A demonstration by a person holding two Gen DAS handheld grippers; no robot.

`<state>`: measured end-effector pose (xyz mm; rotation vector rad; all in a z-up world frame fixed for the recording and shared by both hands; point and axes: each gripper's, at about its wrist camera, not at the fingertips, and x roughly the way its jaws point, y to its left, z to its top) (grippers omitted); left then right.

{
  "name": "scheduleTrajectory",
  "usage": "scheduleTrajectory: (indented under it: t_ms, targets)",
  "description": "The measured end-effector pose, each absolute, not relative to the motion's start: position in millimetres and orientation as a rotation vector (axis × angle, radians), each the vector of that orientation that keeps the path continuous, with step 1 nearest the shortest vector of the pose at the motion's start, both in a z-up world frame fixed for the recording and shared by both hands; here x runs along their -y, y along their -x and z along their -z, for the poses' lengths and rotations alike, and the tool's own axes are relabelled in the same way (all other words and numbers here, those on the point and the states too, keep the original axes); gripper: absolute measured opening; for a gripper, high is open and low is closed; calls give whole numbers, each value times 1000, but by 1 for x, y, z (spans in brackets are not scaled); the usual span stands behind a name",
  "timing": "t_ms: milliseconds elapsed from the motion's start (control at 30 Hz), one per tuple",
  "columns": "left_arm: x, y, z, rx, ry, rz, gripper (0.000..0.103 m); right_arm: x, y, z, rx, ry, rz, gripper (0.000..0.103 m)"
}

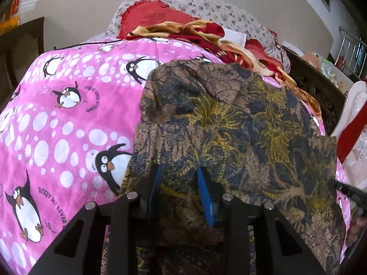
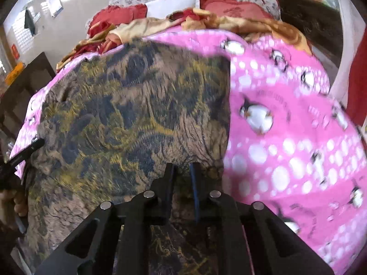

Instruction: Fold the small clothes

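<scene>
A brown garment [image 1: 229, 123] printed with dark blue and yellow leafy patterns lies spread on a pink bedsheet [image 1: 64, 119] dotted with white spots and penguins, its near edge bunched up under both tools. The left gripper [image 1: 180, 178] points down at that near edge with its blue-padded fingers [image 1: 205, 197] standing a moderate way apart; a ridge of the cloth rises in the gap between them, but the pads do not appear to press on it, so this gripper is parted rather than clamped. In the left wrist view the tip of the other tool shows at the right edge, just over the garment's right side. The right gripper [image 2: 182, 171] is set over the garment [image 2: 128, 105] near its right border, beside the bare pink sheet [image 2: 286, 126]; its fingers [image 2: 195, 183] are drawn close together with only a narrow slot left, and a fold of cloth seems to sit in that slot, though the picture is smeared and I cannot tell for certain whether the pads bite on it. Beyond the garment, at the far side of the bed, a red and gold blanket [image 1: 195, 32] lies crumpled against floral pillows [image 1: 218, 6], with a red frilled cushion [image 1: 151, 15] next to them. A person's fingers [image 2: 19, 204] show at the left edge of the right wrist view, beside the left tool.
</scene>
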<state>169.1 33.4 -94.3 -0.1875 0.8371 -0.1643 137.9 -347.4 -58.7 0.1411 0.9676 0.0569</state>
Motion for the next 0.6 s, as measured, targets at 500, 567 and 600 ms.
scheduleTrajectory:
  t_ms: [500,567,600]
  targets:
    - [-35,-170,95,-839,184,162,35,368,-203,70,-947,-161,19,17]
    - [-34,-170,95,-838,188,164,35,366,-210,62,-998,-132,24,17]
    - [-34,-169,95,-838,187,164,35,363,-211,53,-1010,-136,36,17]
